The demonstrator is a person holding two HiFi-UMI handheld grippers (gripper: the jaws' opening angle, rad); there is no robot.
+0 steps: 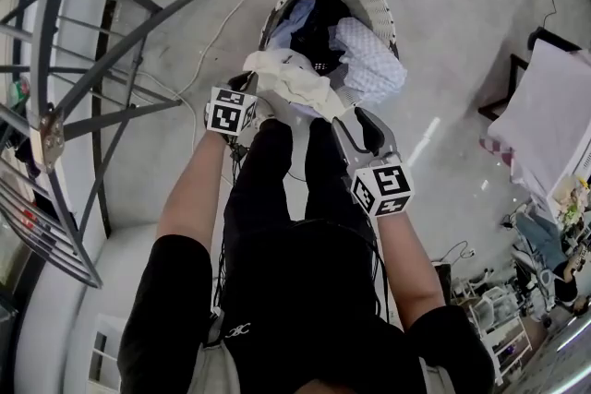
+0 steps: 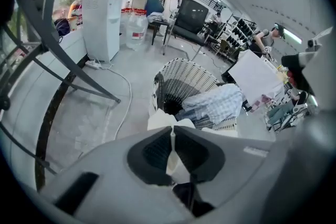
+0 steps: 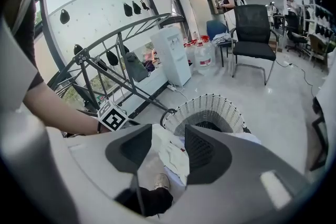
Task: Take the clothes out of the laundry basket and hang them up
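Observation:
A white wicker laundry basket (image 1: 374,0) stands on the floor ahead of me, holding dark clothes and a pale blue checked shirt (image 1: 369,60). A cream garment (image 1: 295,80) is stretched over its near rim. My left gripper (image 1: 257,92) is shut on that garment's left end; in the left gripper view the thin white cloth (image 2: 169,119) is pinched between the closed jaws of the left gripper (image 2: 171,136), with the basket (image 2: 186,78) beyond. My right gripper (image 1: 354,117) is open at the garment's right end. In the right gripper view the cream garment (image 3: 170,157) lies just past the right gripper (image 3: 168,147), untouched.
A dark metal drying rack (image 1: 92,60) fills the left side, with a white cable (image 1: 222,23) on the floor beside it. A water dispenser (image 2: 104,13), an office chair (image 3: 253,34) and people stand farther off. My legs and a shoe (image 3: 160,182) are below.

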